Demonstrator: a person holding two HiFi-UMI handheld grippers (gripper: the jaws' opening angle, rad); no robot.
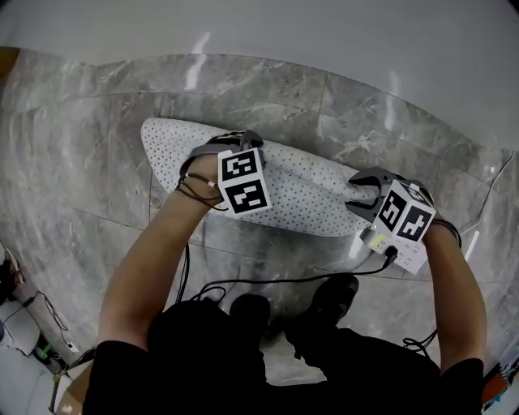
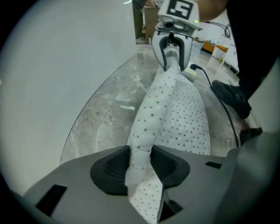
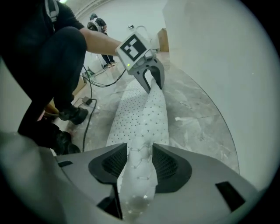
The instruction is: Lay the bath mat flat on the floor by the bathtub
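The bath mat [image 1: 308, 190], white with small dark dots, lies lengthwise on the grey marble floor [image 1: 89, 162] beside the white bathtub wall [image 1: 284, 24]. Its near long edge is raised into a folded ridge between my two grippers. My left gripper [image 1: 233, 142] pinches the ridge toward the mat's left end; in the left gripper view the fold [image 2: 144, 131] fills the gap between the pads. My right gripper [image 1: 365, 193] pinches the mat's right end, with the quilted fold [image 3: 144, 131] squeezed between its pads. Each gripper view shows the other gripper at the ridge's far end.
The person's dark shoes [image 1: 324, 300] stand on the floor just behind the mat. A black cable [image 1: 284, 281] trails across the tiles from the right gripper. Boxes and cables lie at the lower left [image 1: 32, 340]. The tub wall [image 2: 52, 65] curves close along the mat's far side.
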